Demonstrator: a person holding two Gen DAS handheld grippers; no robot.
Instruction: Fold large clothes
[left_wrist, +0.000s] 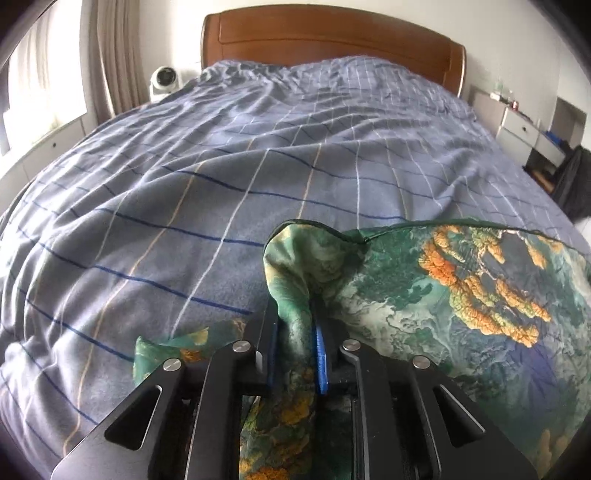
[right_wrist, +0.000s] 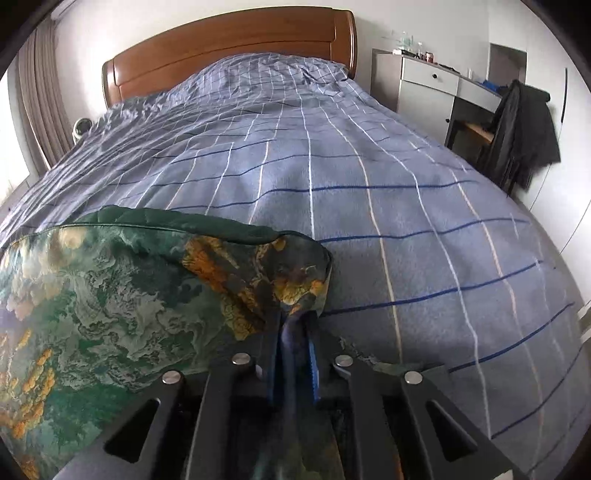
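A large green garment (left_wrist: 424, 306) printed with orange and pale swirls lies bunched on the blue checked bedcover (left_wrist: 192, 192). In the left wrist view its dark-hemmed edge runs off to the right. My left gripper (left_wrist: 295, 317) is shut on a fold at the garment's left end, with cloth pinched between the blue pads. In the right wrist view the same garment (right_wrist: 110, 295) spreads to the left. My right gripper (right_wrist: 293, 325) is shut on its right end, a dark fold caught between the pads. Both gripped ends sit low, close above the bedcover (right_wrist: 388, 206).
A wooden headboard (left_wrist: 332, 37) stands at the far end of the bed. A white fan (left_wrist: 164, 79) and curtains (left_wrist: 107, 55) are at the far left. At the right, a white dresser (right_wrist: 432, 88) and a dark coat (right_wrist: 521, 133) over a chair stand beside the bed.
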